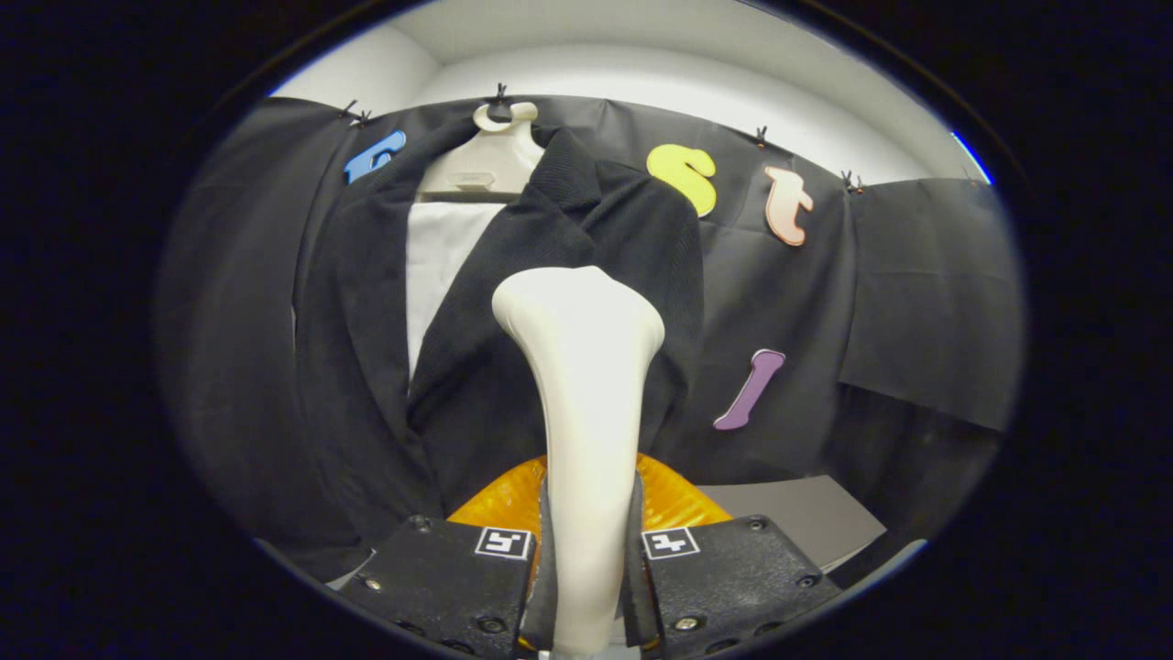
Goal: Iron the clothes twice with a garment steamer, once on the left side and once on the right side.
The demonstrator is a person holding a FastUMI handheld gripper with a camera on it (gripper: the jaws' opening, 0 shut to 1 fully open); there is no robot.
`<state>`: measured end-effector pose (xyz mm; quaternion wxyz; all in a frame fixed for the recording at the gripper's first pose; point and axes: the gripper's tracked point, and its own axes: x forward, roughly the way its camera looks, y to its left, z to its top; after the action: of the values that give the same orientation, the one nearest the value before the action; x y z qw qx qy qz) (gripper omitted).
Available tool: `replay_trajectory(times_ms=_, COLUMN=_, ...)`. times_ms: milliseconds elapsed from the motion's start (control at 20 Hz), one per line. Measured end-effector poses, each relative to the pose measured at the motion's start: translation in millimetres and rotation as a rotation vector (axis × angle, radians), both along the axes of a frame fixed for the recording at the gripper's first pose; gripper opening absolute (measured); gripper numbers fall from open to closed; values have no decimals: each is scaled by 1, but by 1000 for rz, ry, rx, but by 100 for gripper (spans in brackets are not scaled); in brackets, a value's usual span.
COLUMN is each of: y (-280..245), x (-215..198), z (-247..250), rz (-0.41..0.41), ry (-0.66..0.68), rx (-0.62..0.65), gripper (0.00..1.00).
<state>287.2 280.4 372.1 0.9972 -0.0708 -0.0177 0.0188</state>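
Clamping my tool [586,568] tight on the handle of the one garment steamer [579,367], both fingers pressing its sides, I kept its head raised toward the single black jacket [513,367]. That jacket hung just ahead on one pale hanger [490,160], open for the passes.

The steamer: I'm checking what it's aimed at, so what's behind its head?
Behind the steamer, gripped by both fingers, hangs a black jacket on a hanger. The fabric right behind the head is covered.
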Motion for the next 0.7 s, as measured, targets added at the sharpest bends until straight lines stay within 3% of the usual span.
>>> replay_trajectory(times_ms=700, y=6, x=-3, z=-139, rz=7, ry=181, rx=-69, gripper=31)
